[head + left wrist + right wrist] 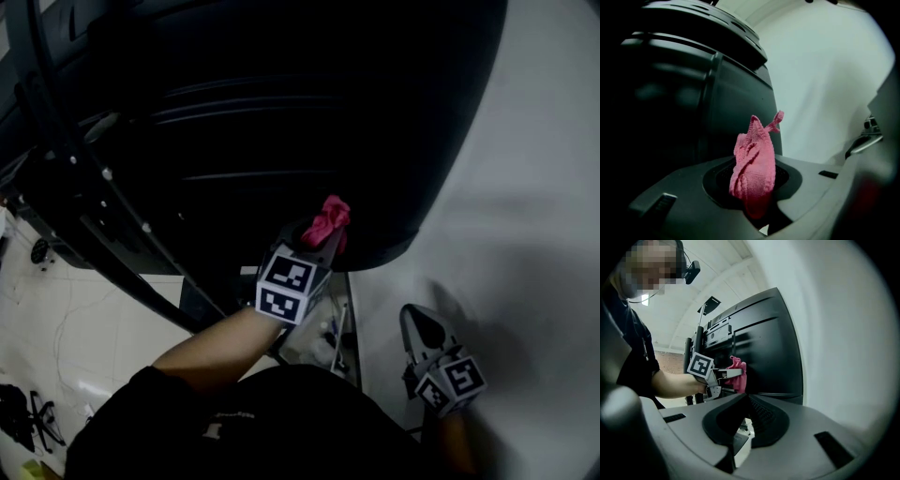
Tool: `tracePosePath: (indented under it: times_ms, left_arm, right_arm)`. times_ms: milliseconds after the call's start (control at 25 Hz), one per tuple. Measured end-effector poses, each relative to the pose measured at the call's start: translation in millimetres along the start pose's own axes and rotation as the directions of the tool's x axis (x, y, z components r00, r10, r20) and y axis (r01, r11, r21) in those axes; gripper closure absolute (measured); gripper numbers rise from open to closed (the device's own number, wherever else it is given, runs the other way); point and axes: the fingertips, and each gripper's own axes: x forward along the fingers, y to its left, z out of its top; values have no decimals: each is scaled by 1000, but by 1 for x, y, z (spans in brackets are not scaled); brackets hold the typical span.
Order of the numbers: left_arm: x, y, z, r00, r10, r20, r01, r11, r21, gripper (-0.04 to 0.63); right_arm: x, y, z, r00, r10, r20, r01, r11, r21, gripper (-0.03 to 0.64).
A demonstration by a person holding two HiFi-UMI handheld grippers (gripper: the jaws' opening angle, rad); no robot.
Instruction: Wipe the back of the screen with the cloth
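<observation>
The screen's black back [281,112] fills the upper head view and rises on the left of the left gripper view [684,103]. My left gripper [323,239] is shut on a pink cloth [328,221], bunched between its jaws [753,164], and holds it against the lower right part of the screen's back [759,348]. The right gripper view shows that cloth [738,373] touching the panel. My right gripper [422,330] hangs lower right, away from the screen, its jaws closed together with nothing in them.
A white wall [534,216] runs right of the screen. The screen's black stand with bars and bolts [103,225] stretches left. Pale floor [56,319] with cables lies below left. My sleeve [244,422] fills the bottom.
</observation>
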Motion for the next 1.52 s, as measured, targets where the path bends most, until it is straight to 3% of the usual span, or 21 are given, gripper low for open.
tracePosePath:
  times_ms: [240,360,440,560,680,720,760,840,1080,1280,1360,1440,1520]
  left_arm:
    - [68,-67,-5,992,-118,-47,120,992,47,502]
    - [79,-86,-12,974,-199,-105,213,964,156,502]
    - [47,-69,-21,956,-213,-201,270,908,321,503]
    - [-14,-12,-44,926,-84,-367,283,800,529,503]
    - [-38,20,-85,852,66,-519,341,682,647,503]
    - [-38,21,-99,827,86,-555,373,654,658,503]
    - [-35,18,-110,810,90,-580,401,638,658,503]
    - [-23,6,-117,795,69,-602,438,621,650,503]
    - [58,-78,-113,791,-37,-610,527,548,650,503]
    - [115,-147,-113,774,-122,-621,587,506,632,503]
    - [123,-162,-109,784,-156,-601,588,498,638,503]
    - [113,-161,-96,820,-192,-540,550,526,648,503]
    - [83,-147,-82,854,-227,-469,502,598,625,503]
  right_arm:
    - [-21,-13,-9,998,-57,2,56,998,37,609]
    - [-27,-19,-13,997,-76,-2,76,996,45,609]
    - [-19,-21,-12,998,-63,-1,63,997,44,609]
    - [7,-13,-9,1000,6,2,-6,1000,29,609]
    - [28,3,-9,997,83,-6,-83,996,18,609]
    - [31,5,-8,996,92,-6,-92,996,19,609]
    - [31,7,-8,995,95,-4,-95,995,20,609]
    - [31,4,-6,997,81,9,-81,996,23,609]
    - [-11,-26,-15,998,-56,11,55,997,63,609]
    - [-54,-39,-27,987,-158,-16,159,984,76,609]
    - [-59,-40,-28,985,-171,-22,173,982,81,609]
    - [-57,-41,-27,986,-166,-23,167,983,78,609]
    - [-51,-43,-26,988,-151,-26,152,986,71,609]
